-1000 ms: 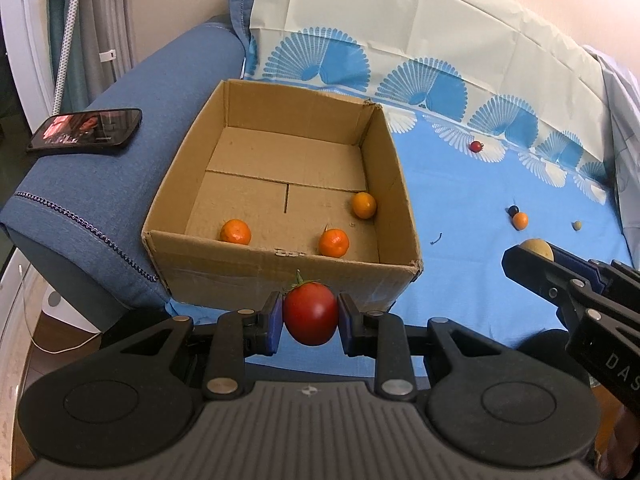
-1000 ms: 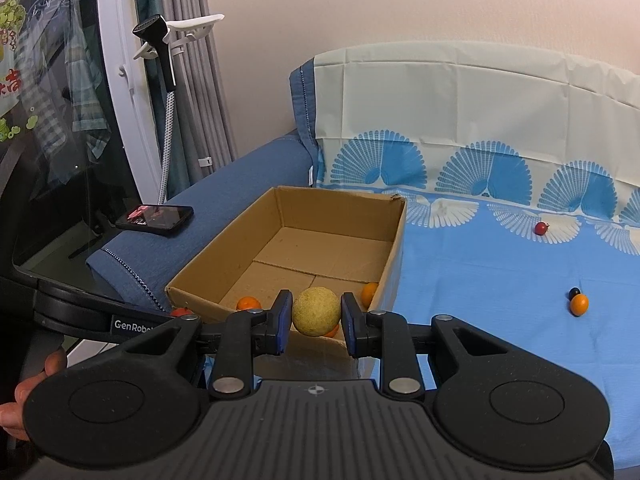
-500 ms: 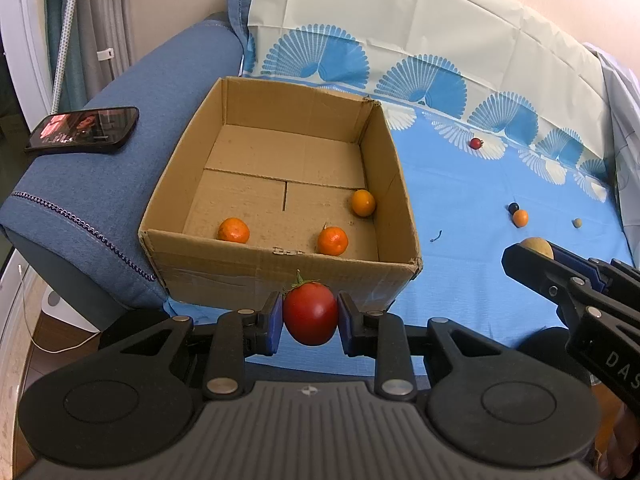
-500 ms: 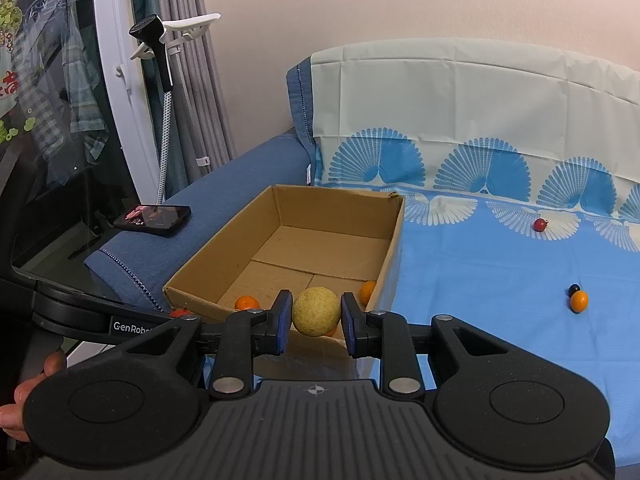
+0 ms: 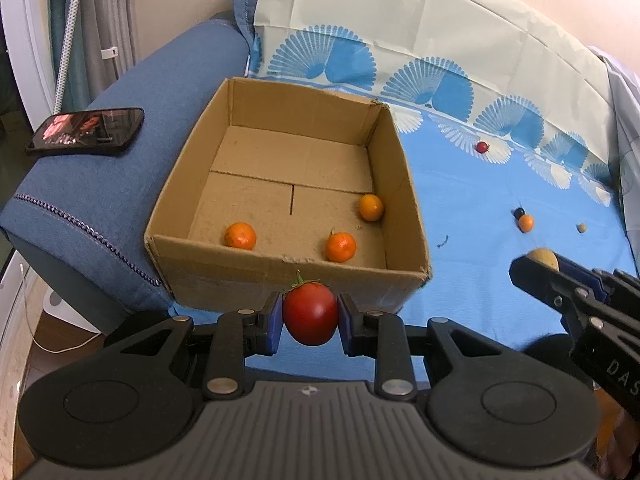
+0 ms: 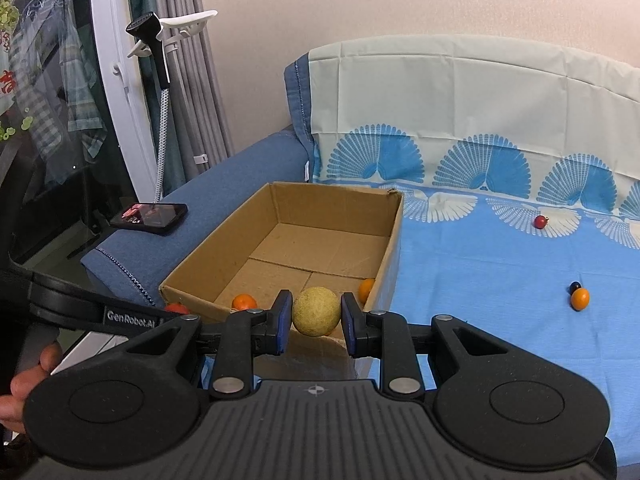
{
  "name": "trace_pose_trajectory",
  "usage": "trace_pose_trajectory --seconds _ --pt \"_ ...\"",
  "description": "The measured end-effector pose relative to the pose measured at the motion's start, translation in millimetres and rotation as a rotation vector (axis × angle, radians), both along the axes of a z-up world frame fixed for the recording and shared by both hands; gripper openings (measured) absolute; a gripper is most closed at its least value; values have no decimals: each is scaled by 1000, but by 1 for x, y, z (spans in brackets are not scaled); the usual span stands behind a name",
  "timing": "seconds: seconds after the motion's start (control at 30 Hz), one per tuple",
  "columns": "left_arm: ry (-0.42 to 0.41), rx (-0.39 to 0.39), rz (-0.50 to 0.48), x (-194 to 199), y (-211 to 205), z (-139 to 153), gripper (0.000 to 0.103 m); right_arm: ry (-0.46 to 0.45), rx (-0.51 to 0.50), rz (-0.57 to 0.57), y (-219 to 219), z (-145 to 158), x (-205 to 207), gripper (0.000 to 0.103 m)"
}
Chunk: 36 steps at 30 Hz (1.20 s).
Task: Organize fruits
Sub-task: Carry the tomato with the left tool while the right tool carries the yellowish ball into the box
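Blue sofa [image 5: 92,196] w/ fan-print sheet [image 5: 500,184], phone [image 5: 86,131] on armrest, curtain behind. Left gripper [image 5: 310,314] jaws clenched on red tomato [image 5: 310,314], glossy, green stem, just before box [image 5: 280,280]. Right gripper [image 6: 316,312] jaws grasping dull yellow fruit [image 6: 316,311], maybe a lime. Box has 3 oranges [image 5: 240,235].

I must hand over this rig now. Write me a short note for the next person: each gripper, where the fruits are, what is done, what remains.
Left gripper: shut on the red tomato, just short of the cardboard box.
Right gripper: shut on the yellow round fruit, also before the box.
Done: three orange fruits lie in the box.
Left: drop both held fruits in, then collect the small fruits on the blue cloth: red, dark, orange, tan.
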<state>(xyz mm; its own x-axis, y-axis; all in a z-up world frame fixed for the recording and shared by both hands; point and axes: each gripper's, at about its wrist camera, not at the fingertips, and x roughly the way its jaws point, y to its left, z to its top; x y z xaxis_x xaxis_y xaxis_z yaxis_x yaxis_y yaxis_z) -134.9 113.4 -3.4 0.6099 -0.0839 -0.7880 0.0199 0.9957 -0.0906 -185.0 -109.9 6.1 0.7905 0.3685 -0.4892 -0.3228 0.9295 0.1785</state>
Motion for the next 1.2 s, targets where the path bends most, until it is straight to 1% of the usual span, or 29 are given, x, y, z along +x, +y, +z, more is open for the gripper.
trace_pose_trajectory --seconds 0.3,0.57,0.83,1.2 --pt "-45 0 35 32 13 12 32 17 -1 1 9 -7 23 27" --pt "-52 -4 40 70 19 11 32 15 -17 20 24 -11 55 27" --pt "-22 -3 51 106 26 -4 32 42 -31 32 44 -26 90 27" --pt "47 -5 57 145 34 -37 32 86 -57 54 62 -51 130 27"
